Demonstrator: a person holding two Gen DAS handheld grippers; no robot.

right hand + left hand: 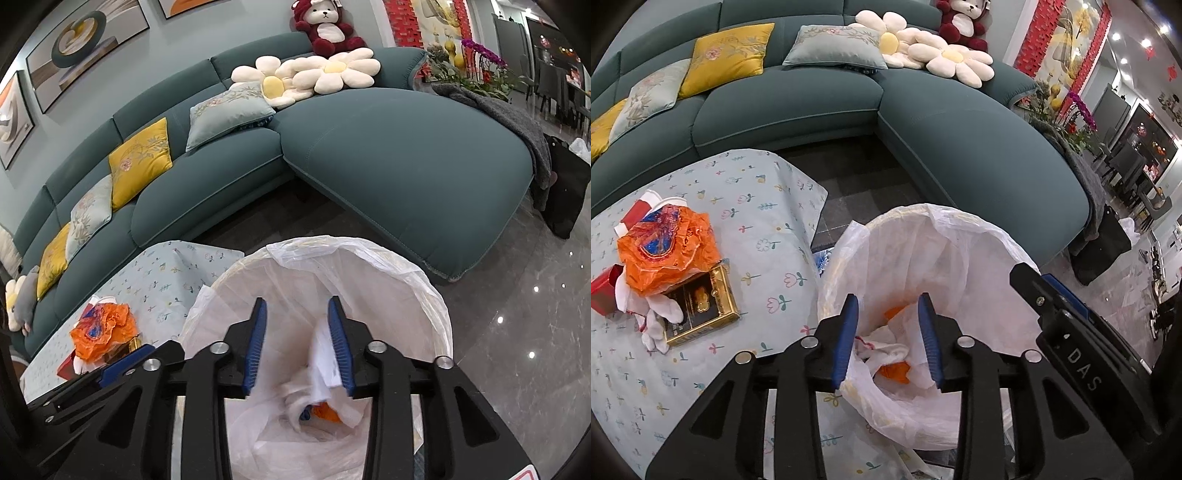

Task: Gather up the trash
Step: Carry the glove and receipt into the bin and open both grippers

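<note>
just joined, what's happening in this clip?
A person is clearing trash from a table with a handheld gripper in each hand. Both the left gripper and the right gripper are over the lined trash bin, jaws apart. White paper blurs beside the right gripper's finger, apparently dropping onto the orange and white scraps already inside. On the floral tablecloth a pile remains: orange plastic wrap, a gold-edged box, a red box and white tissue.
</note>
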